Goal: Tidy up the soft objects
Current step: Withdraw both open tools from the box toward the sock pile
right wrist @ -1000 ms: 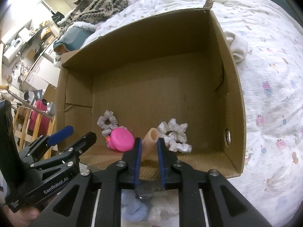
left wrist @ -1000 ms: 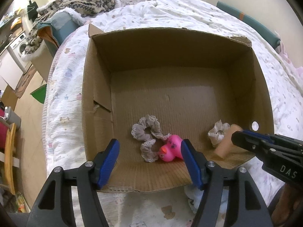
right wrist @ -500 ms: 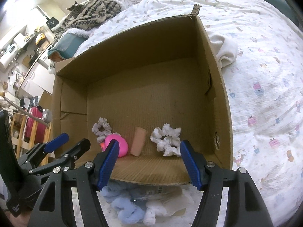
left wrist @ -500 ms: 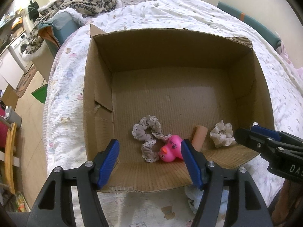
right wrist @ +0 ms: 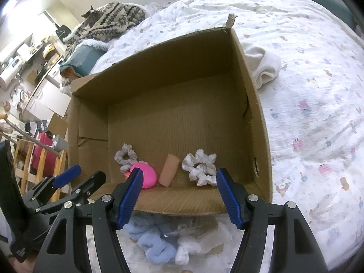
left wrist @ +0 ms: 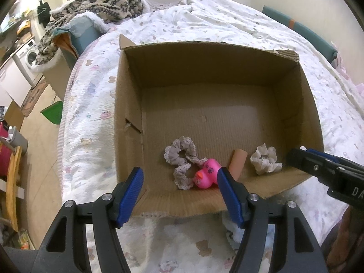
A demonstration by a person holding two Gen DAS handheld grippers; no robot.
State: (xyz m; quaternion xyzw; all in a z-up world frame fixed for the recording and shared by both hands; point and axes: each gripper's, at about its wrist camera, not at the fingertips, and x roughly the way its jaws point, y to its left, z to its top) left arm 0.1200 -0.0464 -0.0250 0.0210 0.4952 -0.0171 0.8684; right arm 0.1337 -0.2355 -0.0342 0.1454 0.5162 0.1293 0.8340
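An open cardboard box [left wrist: 127, 104] [right wrist: 254, 104] sits on the bed. Near its front wall lie a grey lace scrunchie [left wrist: 180, 155] [right wrist: 125, 157], a pink rubber duck [left wrist: 208, 176] [right wrist: 147, 177], a tan foam cylinder [left wrist: 237, 162] [right wrist: 168, 169] and a white scrunchie [left wrist: 265, 161] [right wrist: 201, 166]. My left gripper [left wrist: 180, 194] is open and empty at the box's front edge. My right gripper [right wrist: 178, 195] is open and empty, just behind the front wall. Blue and white soft cloths [right wrist: 159, 245] lie on the bed below it.
A white folded cloth [right wrist: 264, 66] lies on the bed right of the box. A patterned blanket with a cat [left wrist: 97, 2] is piled at the back left. The bed edge drops to the floor on the left, with a green bin [left wrist: 53, 112].
My right gripper has opened, let go of the tan cylinder into the box, and pulled back. The cylinder now lies between the duck and the white scrunchie. The left gripper has barely moved.
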